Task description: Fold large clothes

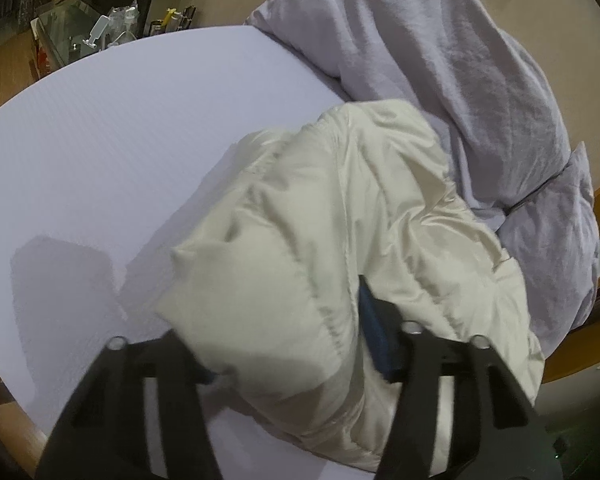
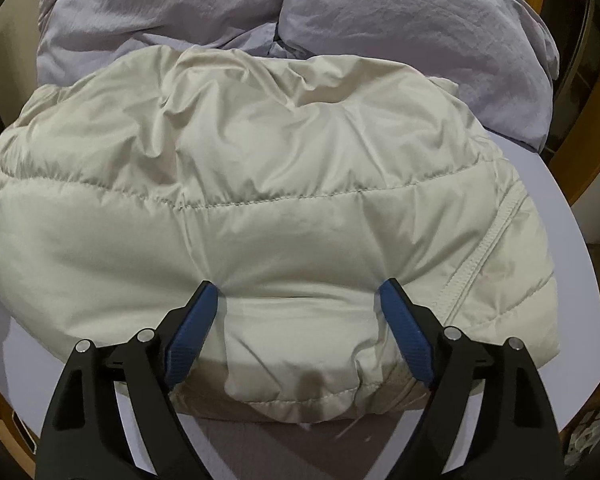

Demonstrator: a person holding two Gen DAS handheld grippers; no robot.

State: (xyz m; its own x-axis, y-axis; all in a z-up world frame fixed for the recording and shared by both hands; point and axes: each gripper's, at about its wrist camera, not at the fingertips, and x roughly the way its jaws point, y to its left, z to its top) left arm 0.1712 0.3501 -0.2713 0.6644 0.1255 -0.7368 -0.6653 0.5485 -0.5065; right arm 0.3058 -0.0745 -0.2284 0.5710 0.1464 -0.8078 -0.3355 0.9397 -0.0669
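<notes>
- Left wrist view: a cream quilted jacket [image 1: 340, 240] lies bunched on a bed [image 1: 120, 140] covered by a pale lilac sheet, reaching from the near edge toward the far right
- The left tongs [image 1: 284, 336] sit at the near end of the jacket with a puffy fold between the two jaws; the right jaw's blue pad [image 1: 374, 336] lies against the fabric, while the left jaw's pad is hidden under the fold, so the jaws look clamped on the jacket
- A rumpled lilac duvet [image 1: 440, 60] is piled at the far right, touching the far end of the jacket
- At the far left, beyond the bed, stands a glass-topped unit [image 1: 72, 24] with small cluttered items too blurred to name
- Right wrist view: the same jacket [image 2: 280, 180] fills the middle of the frame, folded into a thick bundle with a stitched seam running left to right across it
- The right tongs [image 2: 298, 294] stand wide apart, straddling the near hem; the blue pads [image 2: 192, 332] rest at either side of a puffed section without squeezing it
- The lilac duvet [image 2: 340, 12] lies just beyond the far edge of the jacket
- A wooden bed frame [image 2: 580, 168] curves round the right edge
</notes>
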